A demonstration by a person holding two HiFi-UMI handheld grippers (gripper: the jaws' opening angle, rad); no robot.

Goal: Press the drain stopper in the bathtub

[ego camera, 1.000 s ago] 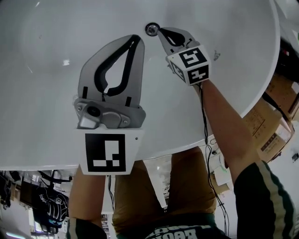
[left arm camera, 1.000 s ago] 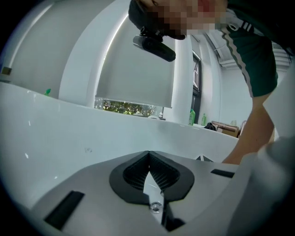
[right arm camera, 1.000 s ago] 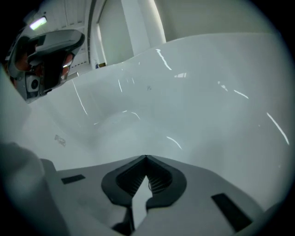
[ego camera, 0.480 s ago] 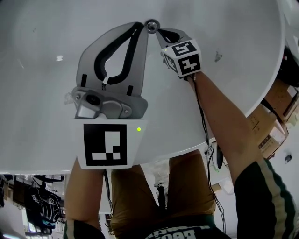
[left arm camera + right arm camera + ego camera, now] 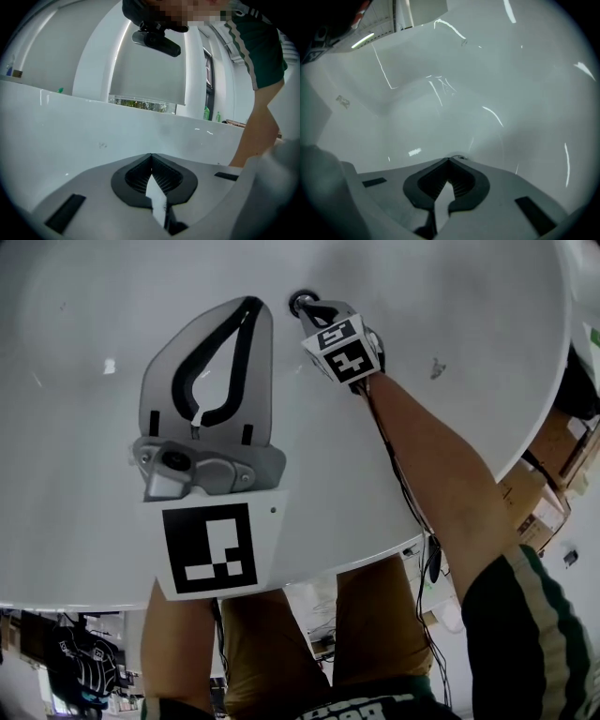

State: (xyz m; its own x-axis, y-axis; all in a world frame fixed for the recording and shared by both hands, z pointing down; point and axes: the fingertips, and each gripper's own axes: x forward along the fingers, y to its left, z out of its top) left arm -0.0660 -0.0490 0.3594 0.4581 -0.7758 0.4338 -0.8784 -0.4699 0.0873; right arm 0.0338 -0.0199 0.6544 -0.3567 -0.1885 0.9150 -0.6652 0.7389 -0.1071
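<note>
The round metal drain stopper (image 5: 299, 302) sits in the floor of the white bathtub (image 5: 450, 296), at the top middle of the head view. My right gripper (image 5: 306, 308) is shut, with nothing between its jaws, and its tips rest on the stopper's near edge. In the right gripper view only a sliver of the stopper (image 5: 460, 158) shows past the closed tips (image 5: 451, 160). My left gripper (image 5: 253, 302) hovers beside it on the left, shut and empty. In the left gripper view the left gripper (image 5: 151, 155) faces the tub's far wall.
The tub's rim (image 5: 441, 512) curves across the lower part of the head view, with the person's legs below it. Cardboard boxes (image 5: 553, 465) stand outside the tub at the right. Small bottles (image 5: 206, 113) stand on a ledge beyond the tub wall (image 5: 93, 136).
The right gripper has sunk and tilted steeper, bringing its tips from beside the stopper onto it. The left gripper has drifted a little left and lower.
</note>
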